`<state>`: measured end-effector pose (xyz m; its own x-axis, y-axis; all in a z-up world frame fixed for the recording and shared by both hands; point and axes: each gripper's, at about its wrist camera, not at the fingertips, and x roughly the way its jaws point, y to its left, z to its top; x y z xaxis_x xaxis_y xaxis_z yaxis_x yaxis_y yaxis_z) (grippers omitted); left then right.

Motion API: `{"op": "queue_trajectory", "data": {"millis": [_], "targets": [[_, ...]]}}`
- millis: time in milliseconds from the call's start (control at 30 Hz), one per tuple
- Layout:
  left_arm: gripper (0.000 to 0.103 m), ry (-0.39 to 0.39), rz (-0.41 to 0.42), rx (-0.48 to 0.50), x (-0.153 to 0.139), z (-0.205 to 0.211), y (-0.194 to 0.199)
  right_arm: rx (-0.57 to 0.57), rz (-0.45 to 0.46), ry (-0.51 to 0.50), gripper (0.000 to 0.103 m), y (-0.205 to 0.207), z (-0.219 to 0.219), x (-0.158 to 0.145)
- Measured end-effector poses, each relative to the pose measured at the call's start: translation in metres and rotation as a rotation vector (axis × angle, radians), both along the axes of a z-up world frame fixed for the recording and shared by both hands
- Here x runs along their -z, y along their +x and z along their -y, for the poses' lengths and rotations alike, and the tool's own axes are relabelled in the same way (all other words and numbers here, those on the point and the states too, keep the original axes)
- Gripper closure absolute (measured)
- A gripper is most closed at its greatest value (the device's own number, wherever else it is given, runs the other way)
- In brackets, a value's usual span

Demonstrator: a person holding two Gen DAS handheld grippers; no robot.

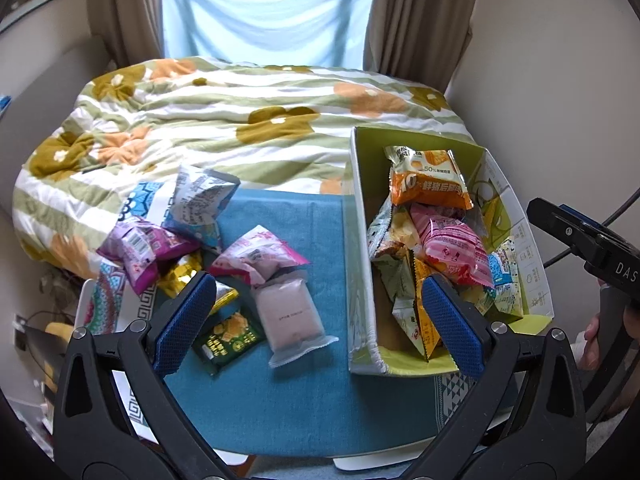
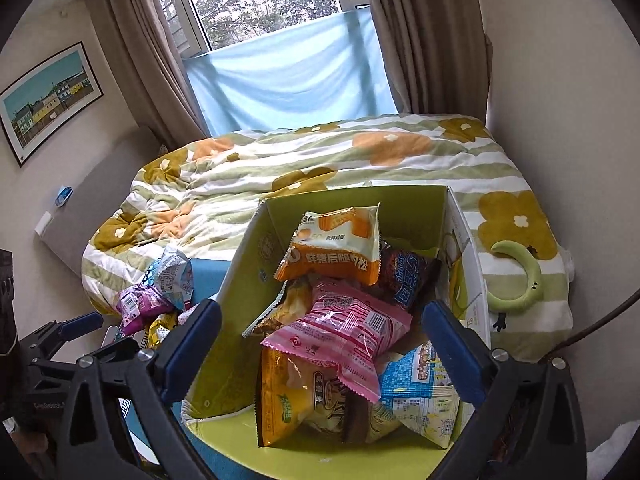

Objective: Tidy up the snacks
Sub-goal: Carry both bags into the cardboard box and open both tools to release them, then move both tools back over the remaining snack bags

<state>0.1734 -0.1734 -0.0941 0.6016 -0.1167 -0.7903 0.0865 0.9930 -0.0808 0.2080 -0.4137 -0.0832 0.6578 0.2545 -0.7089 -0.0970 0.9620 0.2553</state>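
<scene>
A green and white cardboard box (image 1: 360,240) stands on the blue cloth (image 1: 280,400) and holds several snack packets. An orange packet (image 1: 428,184) and a pink packet (image 1: 456,252) lie on top. Left of the box lie loose packets: a pale pink one (image 1: 294,320), a dark green one (image 1: 230,338), a purple one (image 1: 140,248) and a blue-white one (image 1: 200,196). My left gripper (image 1: 318,280) hangs open above the cloth between pile and box, holding nothing. My right gripper (image 2: 322,306) is open over the box (image 2: 240,272), above the pink packet (image 2: 344,328), gripping nothing.
Behind the cloth lies a bed with a floral quilt (image 1: 240,120), with a green crescent-shaped object (image 2: 516,280) on it by the box. Curtains and a window close off the far side. A person's hand (image 1: 596,340) holds the right gripper's handle.
</scene>
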Motion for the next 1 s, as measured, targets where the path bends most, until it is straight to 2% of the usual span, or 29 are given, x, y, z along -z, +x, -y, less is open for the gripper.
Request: {"op": "queue_trajectory", "data": {"millis": [200,367,500,667,767,900,1000], "targets": [[0.001,0.062,0.02,-0.106,-0.009,-0.039,-0.033,-0.052,0.032,0.041,0.002,-0.013,-0.013,-0.01],[0.001,0.039,0.025,-0.189,-0.008,-0.084,-0.051,-0.091,0.048,0.064,0.002,-0.022,-0.036,-0.015],[0.001,0.031,0.02,-0.216,-0.003,-0.12,-0.052,-0.123,0.051,0.06,0.002,-0.026,-0.064,-0.016],[0.001,0.02,-0.005,-0.181,0.003,-0.164,-0.034,-0.145,0.059,0.039,0.002,-0.026,-0.111,-0.014],[0.001,0.02,-0.033,-0.144,0.008,-0.19,-0.017,-0.156,0.031,0.068,0.002,-0.022,-0.142,-0.007],[0.001,-0.001,-0.06,-0.099,0.016,-0.222,0.004,-0.157,0.003,0.031,0.002,-0.016,-0.184,0.002],[0.001,-0.01,-0.084,-0.067,0.024,-0.244,0.023,-0.169,-0.013,0.045,0.002,-0.01,-0.211,0.011]]}}
